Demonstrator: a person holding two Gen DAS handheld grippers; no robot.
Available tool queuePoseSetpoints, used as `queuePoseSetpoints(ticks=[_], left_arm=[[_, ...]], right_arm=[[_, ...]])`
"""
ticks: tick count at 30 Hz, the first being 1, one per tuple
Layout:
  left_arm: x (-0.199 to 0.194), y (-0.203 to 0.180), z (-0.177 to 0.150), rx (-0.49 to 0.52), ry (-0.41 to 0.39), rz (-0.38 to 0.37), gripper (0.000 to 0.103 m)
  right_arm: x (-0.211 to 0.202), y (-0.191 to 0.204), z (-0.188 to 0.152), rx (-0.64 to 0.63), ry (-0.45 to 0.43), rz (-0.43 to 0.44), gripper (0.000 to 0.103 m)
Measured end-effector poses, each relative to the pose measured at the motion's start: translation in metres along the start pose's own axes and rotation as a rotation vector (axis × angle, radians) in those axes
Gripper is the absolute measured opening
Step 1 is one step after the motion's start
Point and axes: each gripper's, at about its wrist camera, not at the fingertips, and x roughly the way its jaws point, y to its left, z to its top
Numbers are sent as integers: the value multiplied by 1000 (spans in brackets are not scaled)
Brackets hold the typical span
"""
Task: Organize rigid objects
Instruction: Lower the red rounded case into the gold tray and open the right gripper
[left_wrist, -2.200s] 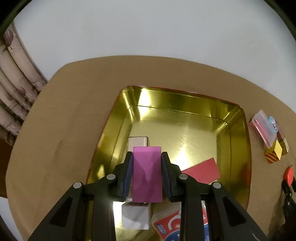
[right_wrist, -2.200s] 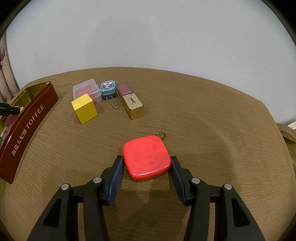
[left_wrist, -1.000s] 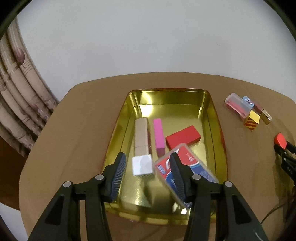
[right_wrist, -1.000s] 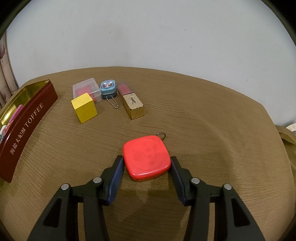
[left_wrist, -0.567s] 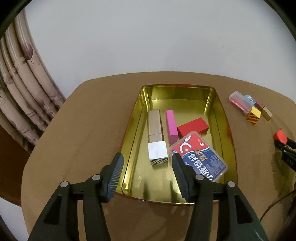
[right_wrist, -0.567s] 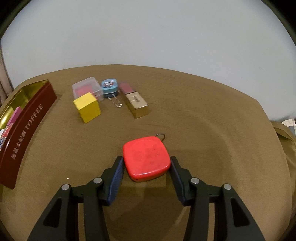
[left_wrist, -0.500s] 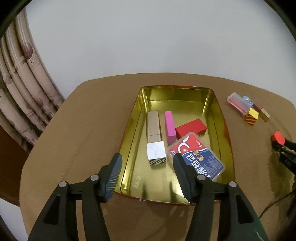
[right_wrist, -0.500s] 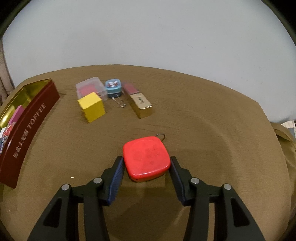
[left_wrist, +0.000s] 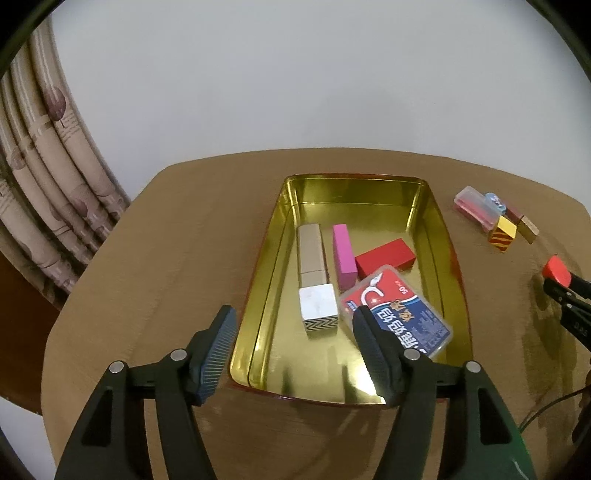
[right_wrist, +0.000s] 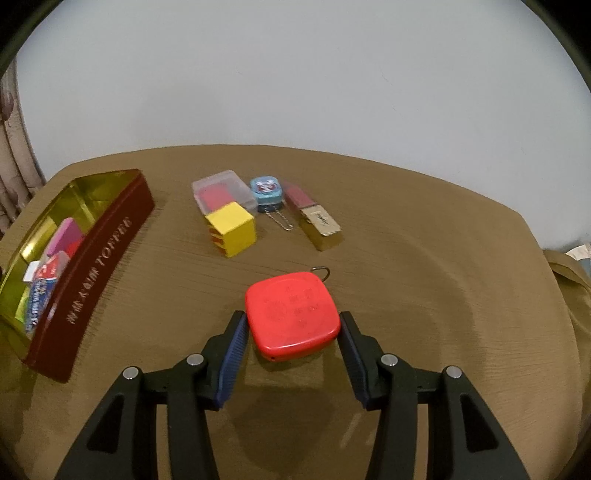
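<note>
Right gripper (right_wrist: 291, 341) clamped on red case (right_wrist: 292, 319); lift clear, carry left over tin (right_wrist: 92, 251) wall, lower into far bare floor; left gripper (left_wrist: 291, 347) spread, empty.

- It looked like a room in a home.
- A patterned curtain (left_wrist: 48, 206) hung in folds to the left of the left tongs.
- A brown cloth-covered table (right_wrist: 424, 258) stood against a plain white wall (right_wrist: 295, 81) ahead of both tongs.
- Small household trinkets lay on it near a toffee tin (right_wrist: 99, 258).
</note>
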Motion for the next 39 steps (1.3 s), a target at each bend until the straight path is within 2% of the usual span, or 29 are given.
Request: queuePoseSetpoints(ticks=[11,23,32,39], left_arm=[[3,21,4,-61,5,-3,69],[9,47,8,-145,23,10,71],[12,61,10,-177,29,21,71],[13,63,11,-185,35,12,72]], right_arm=[[-14,44,11,-45,-32,79,50],[-40,119,28,-152,-85,210,50],[-20,175,39,-224,-48,256,50],[9,196,55,-231,24,242,50]])
